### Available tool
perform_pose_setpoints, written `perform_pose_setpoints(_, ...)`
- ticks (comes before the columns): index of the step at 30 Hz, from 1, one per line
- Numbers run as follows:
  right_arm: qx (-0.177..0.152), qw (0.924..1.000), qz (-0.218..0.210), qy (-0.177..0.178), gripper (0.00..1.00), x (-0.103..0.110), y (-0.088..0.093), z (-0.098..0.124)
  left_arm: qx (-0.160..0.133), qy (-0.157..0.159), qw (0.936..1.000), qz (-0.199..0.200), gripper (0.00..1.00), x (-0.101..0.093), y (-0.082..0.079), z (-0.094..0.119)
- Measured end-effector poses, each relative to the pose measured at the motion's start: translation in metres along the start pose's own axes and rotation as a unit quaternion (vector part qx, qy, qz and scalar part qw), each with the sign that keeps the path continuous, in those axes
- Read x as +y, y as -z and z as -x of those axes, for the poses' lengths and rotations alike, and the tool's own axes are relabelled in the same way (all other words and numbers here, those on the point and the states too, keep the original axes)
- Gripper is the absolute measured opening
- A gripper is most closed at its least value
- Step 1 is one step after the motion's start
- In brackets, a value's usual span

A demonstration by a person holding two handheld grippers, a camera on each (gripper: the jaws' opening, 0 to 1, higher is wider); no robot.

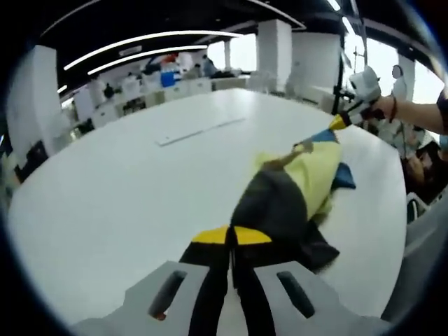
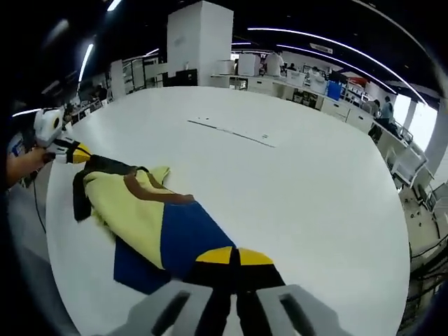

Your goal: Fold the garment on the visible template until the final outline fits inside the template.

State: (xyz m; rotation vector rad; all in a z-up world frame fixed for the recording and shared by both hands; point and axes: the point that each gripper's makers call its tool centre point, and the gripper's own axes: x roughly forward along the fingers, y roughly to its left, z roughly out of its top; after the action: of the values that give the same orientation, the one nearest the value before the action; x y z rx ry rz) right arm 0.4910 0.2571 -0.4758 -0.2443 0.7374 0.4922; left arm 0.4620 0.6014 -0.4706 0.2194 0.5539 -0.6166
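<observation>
- A wide white worktop (image 1: 126,175) (image 2: 301,182) with a rounded edge.
- A thin pale strip (image 1: 199,130) (image 2: 231,133) lying flat on the worktop, well apart from everything else.
- A white square pillar (image 1: 274,49) (image 2: 199,38) beyond the worktop.
- Desks with clutter and a blue box (image 1: 168,78) (image 2: 334,89) at the back.
- Long ceiling light strips (image 1: 140,40) (image 2: 315,38) overhead.

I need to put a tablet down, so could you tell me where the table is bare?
The white table is bare between the garment and the thin line mark, and beyond it. It is crowded where the left gripper and right gripper stretch the garment.
</observation>
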Motion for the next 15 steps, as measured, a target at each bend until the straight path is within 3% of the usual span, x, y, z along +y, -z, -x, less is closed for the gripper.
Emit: perform_pose_setpoints(15,-0.04,0.9987,0.03,0.012,0.0,-0.01,-0.043,0.02,-0.055,-0.007,0.9983,-0.016,0.0,0.011,-0.058,0.019)
